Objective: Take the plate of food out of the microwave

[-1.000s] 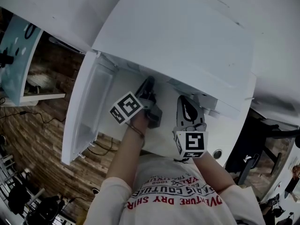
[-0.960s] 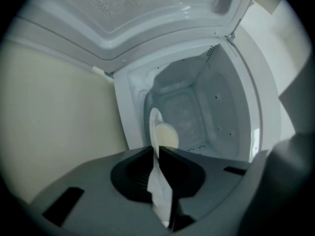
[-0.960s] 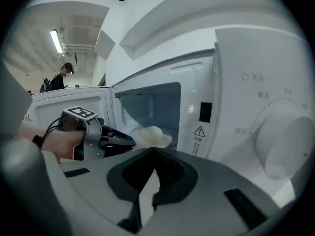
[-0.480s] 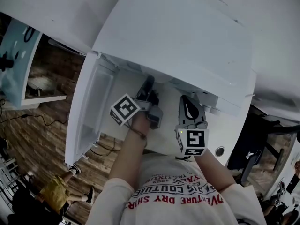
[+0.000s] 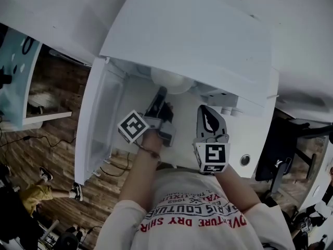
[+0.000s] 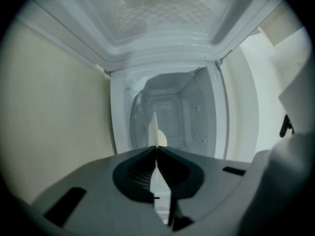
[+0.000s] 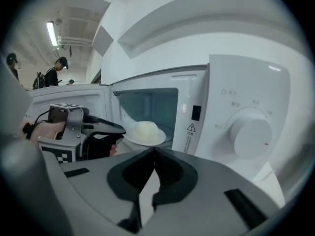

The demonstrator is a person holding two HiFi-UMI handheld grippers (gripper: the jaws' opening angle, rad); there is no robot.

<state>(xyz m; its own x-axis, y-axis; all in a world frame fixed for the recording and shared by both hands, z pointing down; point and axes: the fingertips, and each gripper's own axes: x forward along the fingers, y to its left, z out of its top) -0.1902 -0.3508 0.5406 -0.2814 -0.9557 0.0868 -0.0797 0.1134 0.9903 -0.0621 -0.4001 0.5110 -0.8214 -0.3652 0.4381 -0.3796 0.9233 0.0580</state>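
A wood-pattern floor (image 5: 52, 155) lies below the work area, and people (image 7: 56, 70) stand in the lit room behind. A white microwave (image 5: 197, 30) sits with its door (image 5: 101, 124) swung fully open to the left; the control panel with its round dial (image 7: 251, 134) is on the right of the cavity. The left gripper (image 5: 159, 92) points level into the cavity mouth, and its marker cube (image 5: 132, 127) faces up. In the left gripper view its jaws are clamped on the rim of the white plate (image 6: 153, 127), which appears edge-on as a thin sliver between the pads. The plate (image 7: 142, 140) carries a pale domed portion of food (image 7: 145, 130). It is at the cavity opening, and in the head view part of it shows past the front edge of the casing (image 5: 171, 80). The right gripper (image 5: 207, 108) is held just right of the left one, in front of the microwave, tilted slightly downward and apart from the plate. Its jaws meet at the tips with nothing between them (image 7: 154, 150).
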